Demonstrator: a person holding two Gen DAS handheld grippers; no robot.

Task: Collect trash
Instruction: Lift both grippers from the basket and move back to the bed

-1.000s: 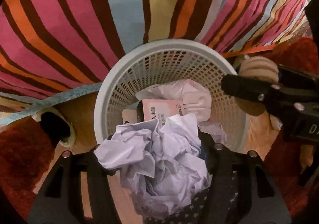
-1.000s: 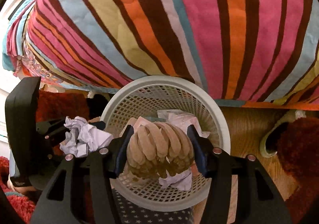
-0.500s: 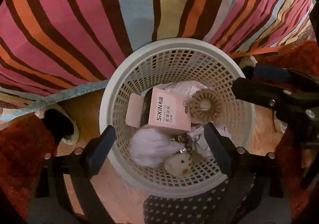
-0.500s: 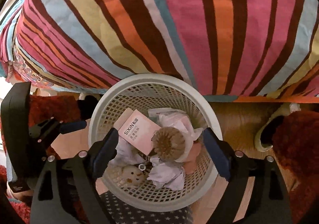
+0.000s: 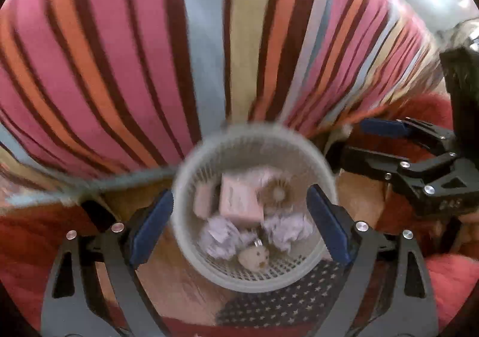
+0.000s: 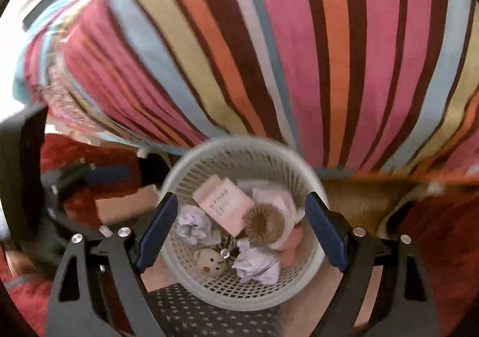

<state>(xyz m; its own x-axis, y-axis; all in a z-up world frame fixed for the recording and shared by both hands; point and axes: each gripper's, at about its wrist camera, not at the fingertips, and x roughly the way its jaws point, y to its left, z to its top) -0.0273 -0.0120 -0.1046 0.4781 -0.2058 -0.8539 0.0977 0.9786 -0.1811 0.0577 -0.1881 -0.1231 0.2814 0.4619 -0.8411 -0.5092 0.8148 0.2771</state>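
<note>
A white lattice basket (image 5: 206, 268) (image 6: 182, 175) stands on the floor below both grippers. In it lie a pink box (image 5: 239, 200) (image 6: 224, 205), crumpled white paper (image 5: 221, 236) (image 6: 257, 265), a tan spiral hair tie (image 5: 277, 191) (image 6: 263, 221) and a small plush toy (image 5: 254, 256) (image 6: 209, 262). My left gripper (image 5: 239, 226) is open and empty above the basket. My right gripper (image 6: 239, 229) is open and empty above it too; it also shows at the right of the left wrist view (image 5: 374, 145).
A striped bedcover (image 5: 209, 52) (image 6: 299, 52) hangs behind the basket. Red fluffy rugs (image 5: 27, 232) (image 6: 443, 232) lie on both sides on a wooden floor. A dark star-patterned cloth (image 5: 284, 304) (image 6: 209, 316) lies in front of the basket. A slipper (image 6: 392, 217) sits at the right.
The left gripper let go of the crumpled paper and the right let go of the hair tie; both fell into the basket. Both grippers have risen away from the basket.
</note>
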